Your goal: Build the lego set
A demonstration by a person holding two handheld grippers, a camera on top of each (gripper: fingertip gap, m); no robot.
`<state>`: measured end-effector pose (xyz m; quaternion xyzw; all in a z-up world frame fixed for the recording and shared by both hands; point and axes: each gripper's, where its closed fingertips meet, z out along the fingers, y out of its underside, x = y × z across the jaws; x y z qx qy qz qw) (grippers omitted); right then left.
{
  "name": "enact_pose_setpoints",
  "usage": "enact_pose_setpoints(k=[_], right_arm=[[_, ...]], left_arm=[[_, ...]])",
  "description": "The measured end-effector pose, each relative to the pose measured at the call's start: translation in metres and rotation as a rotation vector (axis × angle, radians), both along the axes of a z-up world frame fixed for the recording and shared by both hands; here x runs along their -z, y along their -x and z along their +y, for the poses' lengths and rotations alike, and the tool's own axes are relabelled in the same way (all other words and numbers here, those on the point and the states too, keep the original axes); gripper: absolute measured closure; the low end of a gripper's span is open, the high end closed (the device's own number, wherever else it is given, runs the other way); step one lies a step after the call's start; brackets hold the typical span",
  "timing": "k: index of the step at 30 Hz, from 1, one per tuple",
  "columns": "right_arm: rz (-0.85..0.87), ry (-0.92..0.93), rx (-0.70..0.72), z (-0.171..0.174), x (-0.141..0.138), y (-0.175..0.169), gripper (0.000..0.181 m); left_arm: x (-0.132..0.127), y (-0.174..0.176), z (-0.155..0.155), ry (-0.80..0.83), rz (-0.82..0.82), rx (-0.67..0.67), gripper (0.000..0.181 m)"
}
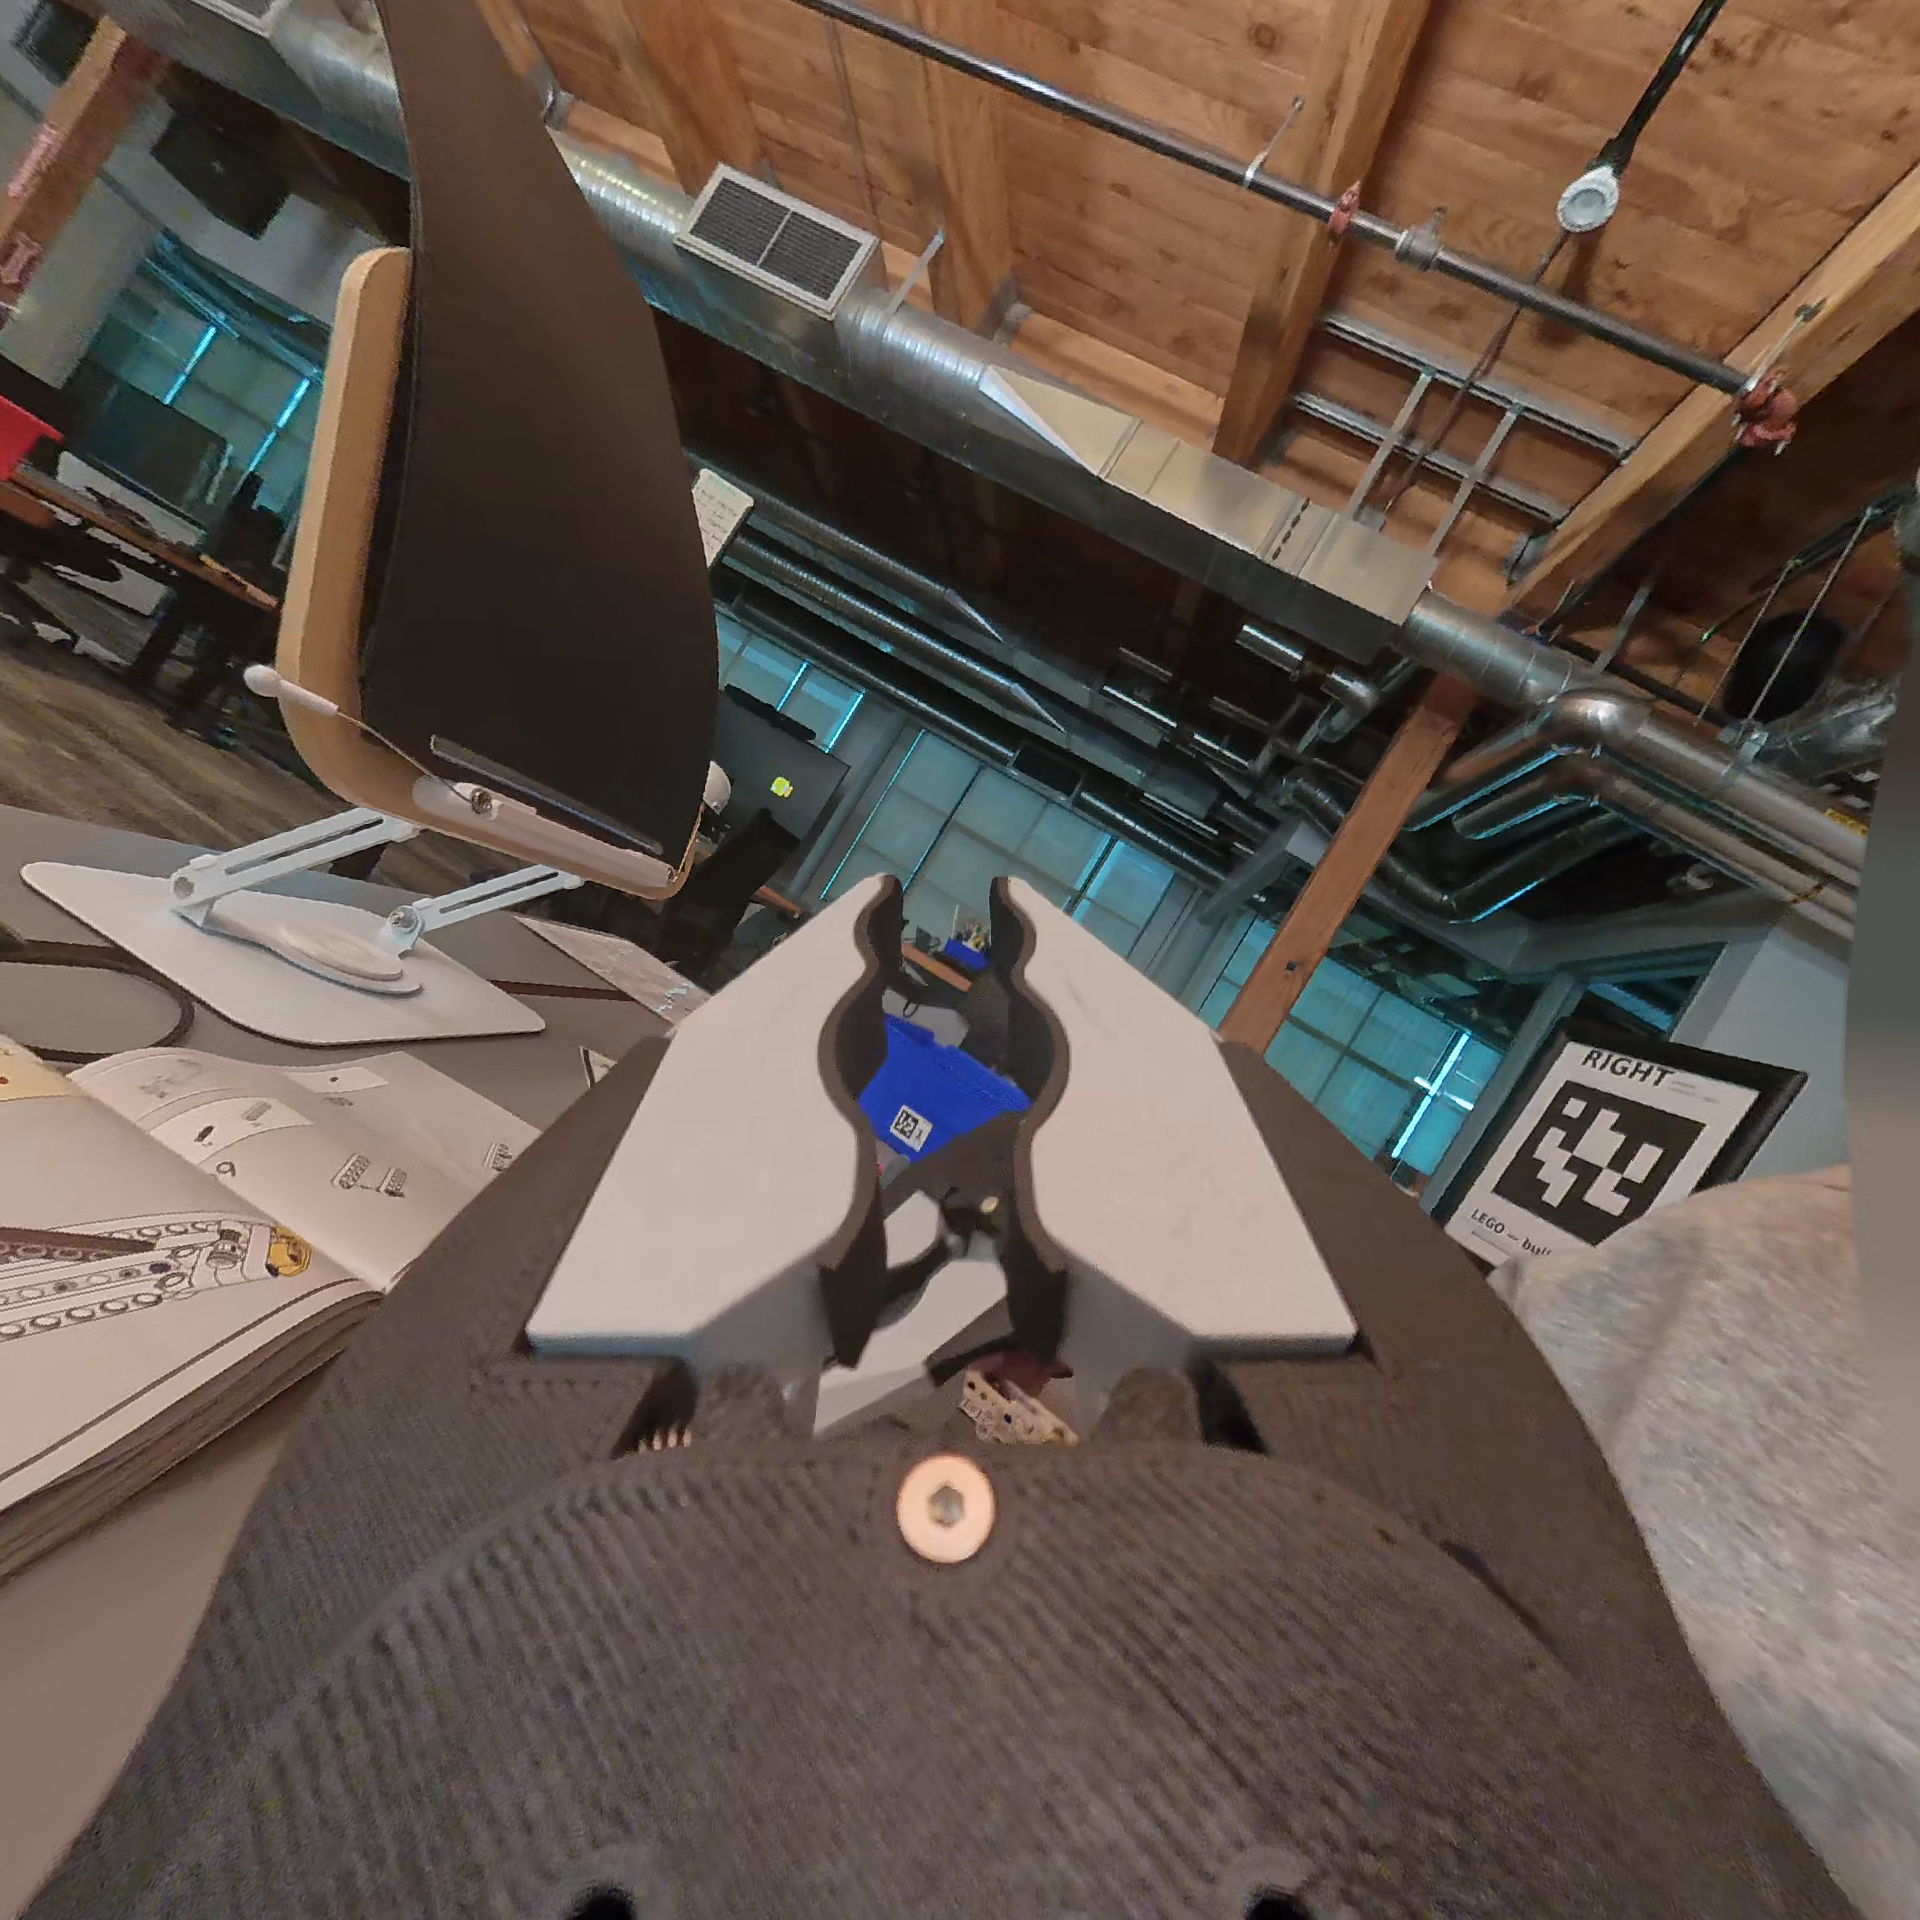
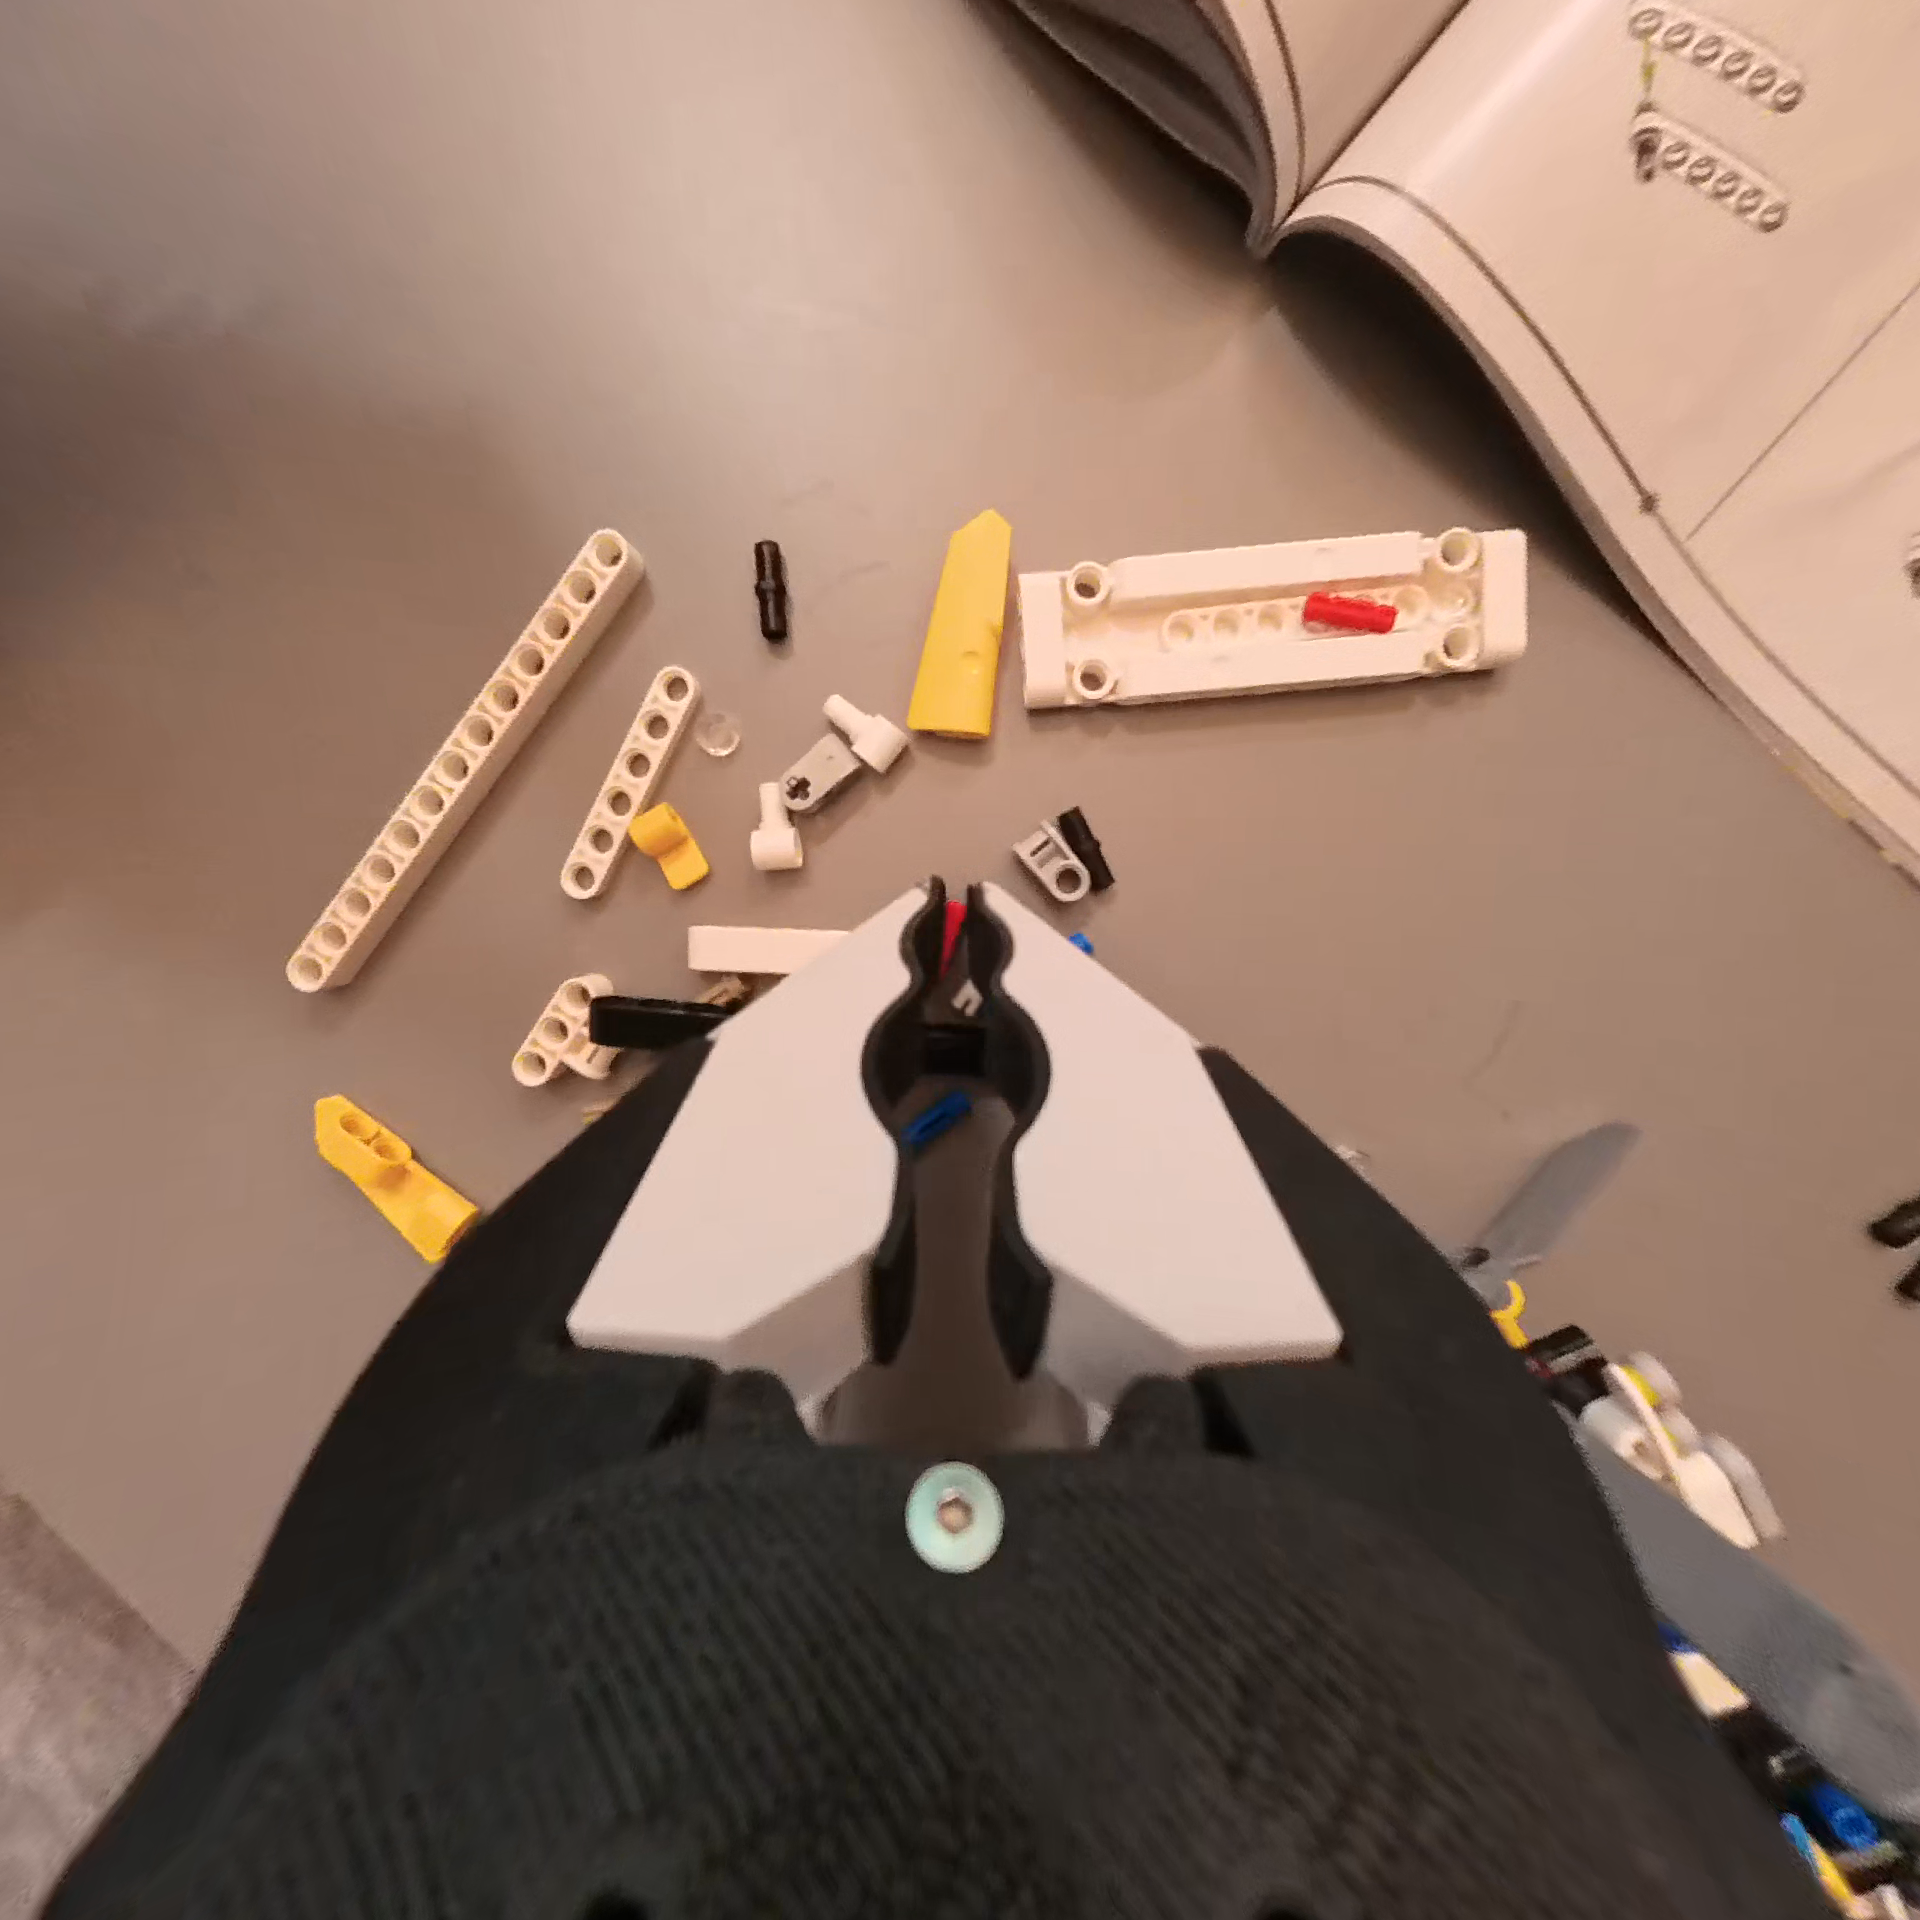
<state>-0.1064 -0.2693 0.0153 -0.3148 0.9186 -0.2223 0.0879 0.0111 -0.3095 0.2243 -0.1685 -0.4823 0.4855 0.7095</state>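
Observation:
In the right wrist view my right gripper (image 2: 954, 896) is shut on a thin red lego piece (image 2: 950, 935), low over the grey table (image 2: 416, 364). Loose parts lie just ahead: a long white beam (image 2: 468, 758), a short white beam (image 2: 631, 781), a black pin (image 2: 770, 589), a yellow panel (image 2: 961, 623) and a white panel (image 2: 1273, 665) with a red pin (image 2: 1349, 613) in it. In the left wrist view my left gripper (image 1: 943, 896) is raised and tilted up, jaws nearly closed on a small black lego assembly (image 1: 935, 1226) deep between the fingers.
An open instruction booklet (image 2: 1558, 260) lies at the far right; it also shows in the left wrist view (image 1: 208, 1247). A pile of mixed parts (image 2: 1662, 1455) sits at the right edge. A tablet on a white stand (image 1: 312, 935) and a framed marker sign (image 1: 1600, 1153) stand behind. Some 25 cm of space lies between my two pairs of fingers. From the right gripper's tips to the black pin (image 2: 770, 589) is close to 6 cm.

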Motion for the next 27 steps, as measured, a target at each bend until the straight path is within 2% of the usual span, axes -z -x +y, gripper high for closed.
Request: enact_pose_setpoints(k=[3, 5, 9, 11, 12, 13, 15, 20, 27], right_arm=[[-0.051, 0.076, -0.009, -0.003, -0.013, -0.005, 0.179], [-0.198, 0.193, -0.01, -0.008, -0.043, -0.014, 0.179], [-0.731, 0.399, -0.005, -0.003, -0.14, -0.025, 0.18], [-1.023, 0.403, 0.011, 0.005, -0.182, -0.021, 0.18], [-1.125, 0.393, 0.02, 0.008, -0.196, -0.018, 0.181], [-1.181, 0.385, 0.032, 0.01, -0.203, -0.016, 0.181], [-1.222, 0.398, 0.04, 0.014, -0.21, -0.017, 0.181], [-1.224, 0.427, 0.069, 0.015, -0.213, -0.024, 0.181], [-1.313, 0.379, 0.079, 0.013, -0.21, -0.032, 0.181]], left_arm=[[0.005, 0.012, 0.007, 0.046, -0.079, 0.005, 0.164], [0.009, 0.026, 0.018, 0.106, -0.143, 0.033, 0.161], [0.014, 0.053, 0.05, 0.299, -0.266, 0.082, 0.16], [0.013, 0.065, 0.066, 0.475, -0.33, 0.022, 0.158], [0.011, 0.07, 0.066, 0.557, -0.361, -0.075, 0.153], [0.006, 0.073, 0.066, 0.619, -0.364, -0.171, 0.149], [0.003, 0.08, 0.072, 0.681, -0.341, -0.235, 0.149], [0.01, 0.095, 0.076, 0.689, -0.381, -0.216, 0.15], [0.011, 0.094, 0.066, 0.669, -0.409, -0.275, 0.171]])
